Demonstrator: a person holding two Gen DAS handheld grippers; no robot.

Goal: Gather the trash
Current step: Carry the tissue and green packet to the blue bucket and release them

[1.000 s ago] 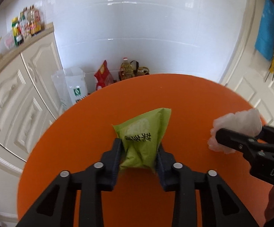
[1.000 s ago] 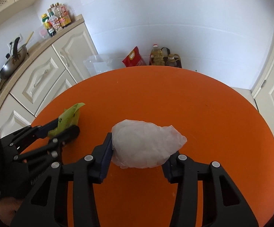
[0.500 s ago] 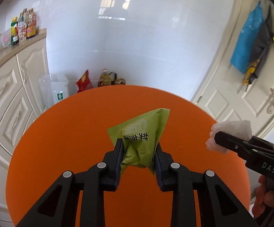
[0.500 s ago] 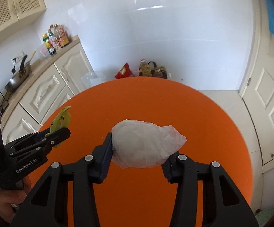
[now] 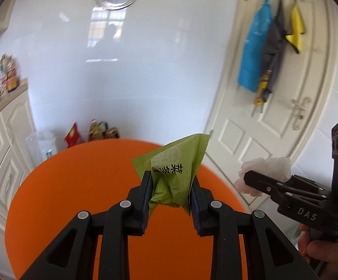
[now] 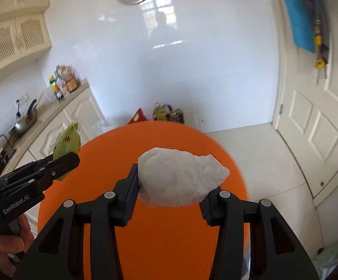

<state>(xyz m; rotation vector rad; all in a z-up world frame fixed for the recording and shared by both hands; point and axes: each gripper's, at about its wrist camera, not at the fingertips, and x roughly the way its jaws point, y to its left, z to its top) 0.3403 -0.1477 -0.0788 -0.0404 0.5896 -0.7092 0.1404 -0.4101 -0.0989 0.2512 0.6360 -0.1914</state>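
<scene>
White glossy wall [image 5: 145,70] and a panelled door [image 5: 273,116] stand behind the round orange table [image 5: 87,186] we are looking across. Our two pieces of trash are both off that table, held in the air above it. We see the green snack wrapper [image 5: 172,177], crumpled and printed with black characters, pinched between the pads of our left gripper [image 5: 170,200], whose jaws are drawn in narrow around it. We see the crumpled white plastic bag [image 6: 180,177] squeezed between the pads of our right gripper [image 6: 169,200], its jaws set somewhat wider to take the bulk. From the left camera, the right gripper shows off to the side with the bag, and a hand [image 5: 322,249] grips its handle. Cream cabinets [image 6: 59,126] line the left side, with a pan [image 6: 25,121] and bottles [image 6: 61,81] on the counter. Aprons and cloths [image 5: 266,53] hang on the door.
</scene>
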